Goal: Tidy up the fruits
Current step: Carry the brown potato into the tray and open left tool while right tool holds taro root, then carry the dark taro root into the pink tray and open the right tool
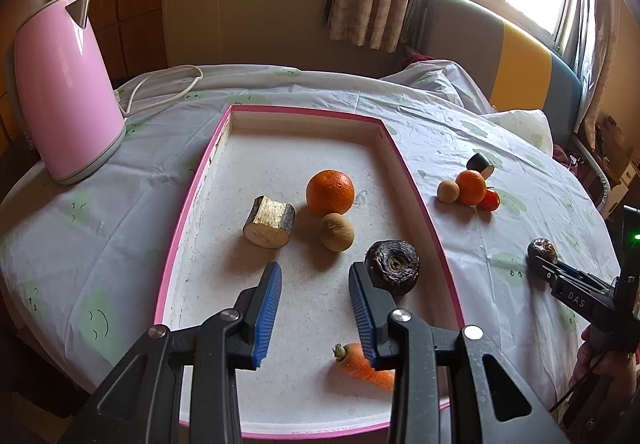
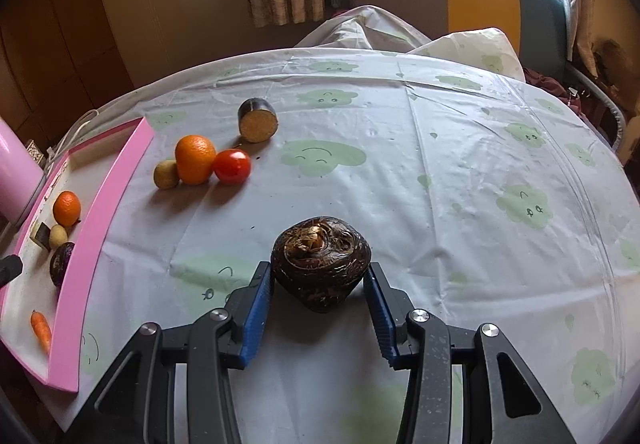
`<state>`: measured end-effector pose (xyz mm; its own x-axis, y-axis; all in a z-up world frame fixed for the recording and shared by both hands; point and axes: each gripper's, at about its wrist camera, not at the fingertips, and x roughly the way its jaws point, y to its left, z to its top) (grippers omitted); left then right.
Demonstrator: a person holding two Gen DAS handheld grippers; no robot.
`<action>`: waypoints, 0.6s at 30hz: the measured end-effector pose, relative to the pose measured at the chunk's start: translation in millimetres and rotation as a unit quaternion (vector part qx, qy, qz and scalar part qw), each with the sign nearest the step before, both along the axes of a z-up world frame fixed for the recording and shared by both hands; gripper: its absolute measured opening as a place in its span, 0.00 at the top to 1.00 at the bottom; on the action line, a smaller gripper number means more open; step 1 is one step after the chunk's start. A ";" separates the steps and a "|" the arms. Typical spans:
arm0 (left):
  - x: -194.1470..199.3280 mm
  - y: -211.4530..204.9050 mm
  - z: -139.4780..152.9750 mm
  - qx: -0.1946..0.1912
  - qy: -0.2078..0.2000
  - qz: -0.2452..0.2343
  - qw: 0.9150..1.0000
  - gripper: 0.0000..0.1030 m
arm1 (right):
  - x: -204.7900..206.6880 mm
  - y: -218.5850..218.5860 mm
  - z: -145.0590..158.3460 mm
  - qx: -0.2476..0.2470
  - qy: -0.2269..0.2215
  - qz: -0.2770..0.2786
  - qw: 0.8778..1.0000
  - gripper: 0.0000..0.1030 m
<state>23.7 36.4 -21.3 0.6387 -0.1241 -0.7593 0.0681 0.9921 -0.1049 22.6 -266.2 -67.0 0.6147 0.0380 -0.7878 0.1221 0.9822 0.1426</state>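
I am clamping the right gripper (image 2: pixel 319 318) on the taro (image 2: pixel 321 263) near the table's (image 2: pixel 460 203) front edge; it looks firm and heavy, so I am gripping its widest flanks. The left gripper (image 1: pixel 315 308) is hanging empty, jaws apart.

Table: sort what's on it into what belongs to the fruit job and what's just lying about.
Job:
tray
orange, kiwi, carrot, dark root, cut chunk, all in the tray
taro, in the right gripper
second orange, tomato, small kiwi, eggplant piece, on the cloth

Lying about:
kettle
cord
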 end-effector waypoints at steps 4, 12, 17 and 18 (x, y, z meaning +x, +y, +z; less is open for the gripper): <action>-1.0 0.8 -0.7 -0.001 0.001 0.001 1.000 0.66 | -2.7 12.5 0.5 -0.001 0.001 0.019 1.000 0.55; -2.1 1.4 -3.8 -0.004 0.006 -0.001 1.000 0.66 | -6.0 33.4 7.0 0.021 0.001 0.052 0.998 0.55; -2.2 4.4 -3.9 -0.009 0.005 0.002 1.000 0.66 | -9.6 58.3 20.8 0.032 -0.014 0.094 0.995 0.55; -1.9 5.8 -3.6 -0.010 0.004 0.004 1.000 0.66 | -10.5 64.0 24.4 0.036 -0.018 0.103 0.994 0.55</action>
<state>21.8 42.2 -24.9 0.6333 -0.1351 -0.7620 0.0602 0.9903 -0.1256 12.1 -202.1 -42.6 0.6159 0.2224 -0.7558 -0.0874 0.9727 0.2150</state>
